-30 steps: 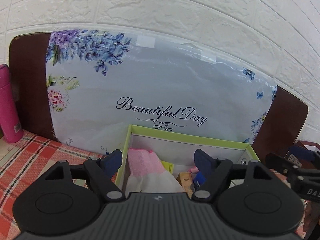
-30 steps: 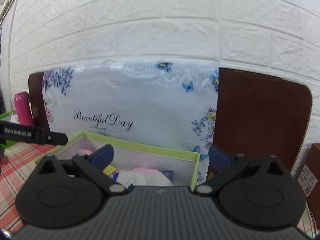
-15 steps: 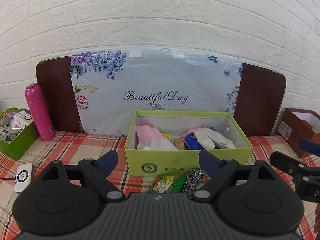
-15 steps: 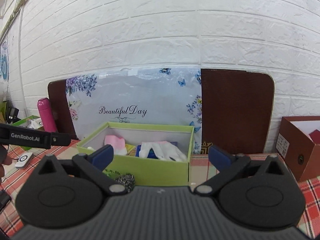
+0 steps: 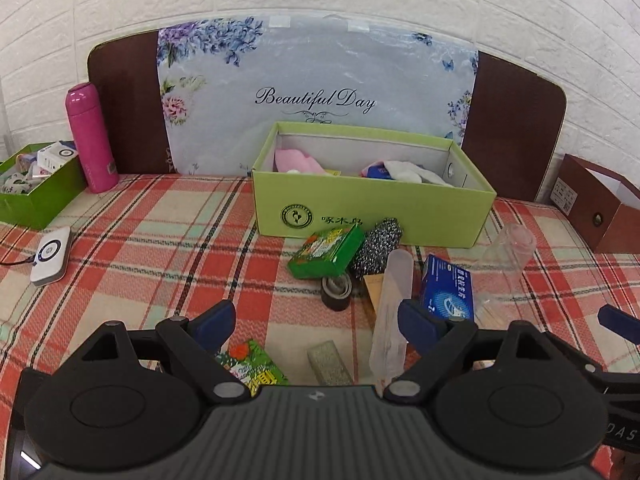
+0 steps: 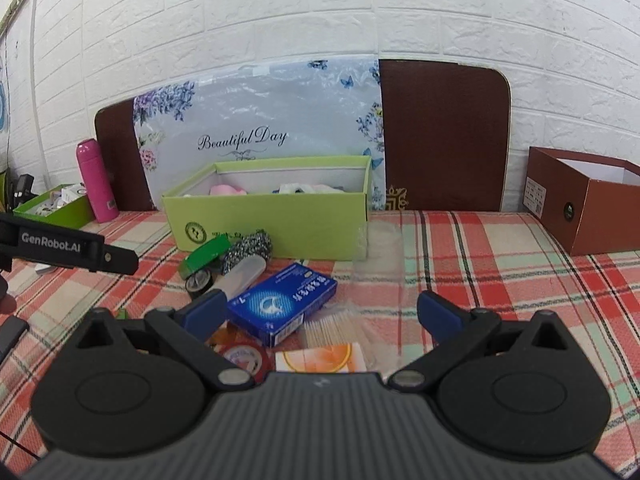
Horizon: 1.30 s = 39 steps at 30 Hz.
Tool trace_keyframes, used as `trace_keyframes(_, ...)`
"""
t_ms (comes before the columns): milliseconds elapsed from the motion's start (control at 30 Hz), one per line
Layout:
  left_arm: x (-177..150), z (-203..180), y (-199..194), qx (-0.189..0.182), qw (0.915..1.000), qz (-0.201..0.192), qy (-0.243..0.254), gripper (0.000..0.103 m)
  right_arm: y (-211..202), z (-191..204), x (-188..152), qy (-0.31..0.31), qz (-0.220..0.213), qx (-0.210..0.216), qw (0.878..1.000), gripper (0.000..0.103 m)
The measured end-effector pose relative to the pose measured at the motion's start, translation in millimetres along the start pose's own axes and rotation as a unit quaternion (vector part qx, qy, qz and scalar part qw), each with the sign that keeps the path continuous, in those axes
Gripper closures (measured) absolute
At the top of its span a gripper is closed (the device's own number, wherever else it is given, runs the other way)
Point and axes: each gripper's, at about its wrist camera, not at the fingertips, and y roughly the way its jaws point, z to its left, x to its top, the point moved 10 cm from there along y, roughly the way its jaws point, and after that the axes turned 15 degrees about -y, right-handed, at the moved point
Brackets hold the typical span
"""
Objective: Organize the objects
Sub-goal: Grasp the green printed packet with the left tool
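Note:
A light green box (image 5: 372, 208) (image 6: 276, 220) stands at the back of the plaid table and holds pink and white cloths. In front of it lie a green packet (image 5: 326, 252), a steel scourer (image 5: 378, 246), a tape roll (image 5: 336, 290), a clear tube (image 5: 392, 308), a blue box (image 5: 448, 294) (image 6: 282, 304), a clear cup (image 5: 510, 246) (image 6: 380, 252), cotton swabs (image 6: 334, 326) and an orange-print card (image 6: 320, 360). My left gripper (image 5: 318, 322) is open and empty above the near items. My right gripper (image 6: 320, 312) is open and empty over the blue box and swabs.
A pink bottle (image 5: 90, 138) and a dark green box (image 5: 36, 184) of small items stand at the left. A white device (image 5: 50, 256) with a cable lies on the cloth. A brown box (image 6: 588, 200) stands at the right. A floral board (image 5: 320, 92) leans on the brick wall.
Both grippers have drawn back and up from the green box. The loose items in front of the box have come into view. Both stay open.

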Motion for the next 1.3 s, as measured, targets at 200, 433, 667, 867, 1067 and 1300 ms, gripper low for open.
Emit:
trace_keyframes(200,-15.3,15.0,0.6,0.018,0.9997,0.014,-0.001,0.012,-3.2,13.8,-23.2,0.002,0.025,0.008,1.000,0.000)
trace_keyframes(433,-22.5,53.6,1.2,0.037,0.9988,0.025,-0.021,0.012,-6.2,27.6,-24.3,-0.007,0.024,0.022,0.999,0.000)
trace_keyframes(667,-28.8,86.8,9.2,0.030,0.9978,0.043,-0.041,0.012,-6.4,50.1,-19.9,-0.011,0.018,0.077,0.997,0.000)
trace_keyframes(867,-34.2,75.5,33.8,-0.011,0.9977,0.066,0.008,0.012,8.7,97.1,-22.9,-0.042,0.029,0.130,0.990,0.005)
trace_keyframes(1067,-33.1,81.4,69.4,0.018,0.9938,0.094,-0.057,0.016,17.3,122.2,-27.5,-0.062,0.039,0.147,0.986,0.010)
trace_keyframes(1300,-45.3,78.9,49.5,-0.039,0.9933,0.100,0.045,0.025,45.1,140.1,-26.7,-0.075,0.052,0.170,0.981,0.037)
